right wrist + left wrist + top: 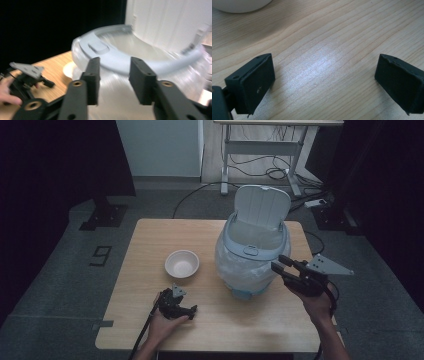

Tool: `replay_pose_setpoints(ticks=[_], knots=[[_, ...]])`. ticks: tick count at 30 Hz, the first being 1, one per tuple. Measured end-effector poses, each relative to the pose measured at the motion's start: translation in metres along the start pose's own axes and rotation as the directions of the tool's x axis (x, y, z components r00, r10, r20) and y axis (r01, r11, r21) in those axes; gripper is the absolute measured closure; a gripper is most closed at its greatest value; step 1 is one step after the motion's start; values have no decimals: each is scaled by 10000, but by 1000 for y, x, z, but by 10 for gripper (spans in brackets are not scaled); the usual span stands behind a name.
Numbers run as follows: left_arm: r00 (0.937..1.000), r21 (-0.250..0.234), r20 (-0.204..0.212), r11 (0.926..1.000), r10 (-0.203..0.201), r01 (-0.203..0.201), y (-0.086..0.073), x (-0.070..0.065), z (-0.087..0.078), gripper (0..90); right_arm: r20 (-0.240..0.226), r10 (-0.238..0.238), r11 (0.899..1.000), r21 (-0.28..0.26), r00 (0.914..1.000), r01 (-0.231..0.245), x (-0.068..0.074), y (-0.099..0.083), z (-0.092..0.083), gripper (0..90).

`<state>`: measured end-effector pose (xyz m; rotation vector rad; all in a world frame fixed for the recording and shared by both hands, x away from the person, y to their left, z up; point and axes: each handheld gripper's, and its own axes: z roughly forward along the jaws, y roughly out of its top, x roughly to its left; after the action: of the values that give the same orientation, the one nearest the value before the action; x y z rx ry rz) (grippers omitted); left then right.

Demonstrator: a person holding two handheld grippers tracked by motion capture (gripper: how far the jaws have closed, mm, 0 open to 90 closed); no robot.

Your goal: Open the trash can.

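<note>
Dark room, wooden table [210, 320]; bin [252, 255], bowl [182, 263]; left claw [192, 310] gaping, right claw [279, 262] parted, empty

Left gripper [192, 309] held low in the left hand [162, 324], jaws spread wide. Right gripper [281, 262] raised in the right hand [316, 301], jaws apart, holding nothing.

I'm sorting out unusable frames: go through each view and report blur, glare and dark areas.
High view: sharp, dark surroundings, evenly lit table. Left gripper view: sharp, with a pale sheen on the wood between the open left gripper jaws. Right gripper view: motion-smeared bin and liner; right gripper jaws fairly crisp.
</note>
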<state>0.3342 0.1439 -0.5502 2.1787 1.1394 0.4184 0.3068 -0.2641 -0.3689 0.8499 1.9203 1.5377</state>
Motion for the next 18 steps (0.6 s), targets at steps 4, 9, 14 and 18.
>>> replay_pose_setpoints(ticks=[4, 9, 14, 18], knots=[[10000, -19, -9, 10000, 1, -1, 0, 0, 0, 22, 183, 106, 9999, -85, 9998, -105, -4, -23, -12, 474], [10000, -30, -18, 10000, -4, 4, 0, 0, 0, 23, 254, 523, 9986, 87, 9983, -525, -8, -50, -20, 406], [10000, -31, -21, 10000, -5, 5, 0, 0, 0, 23, 518, 681, 9964, 470, 9963, -706, -10, -78, -20, 377], [10000, -28, -21, 10000, -6, 6, 0, 0, 0, 23, 583, 999, 9921, 702, 9933, -1039, -12, -98, -15, 376]])
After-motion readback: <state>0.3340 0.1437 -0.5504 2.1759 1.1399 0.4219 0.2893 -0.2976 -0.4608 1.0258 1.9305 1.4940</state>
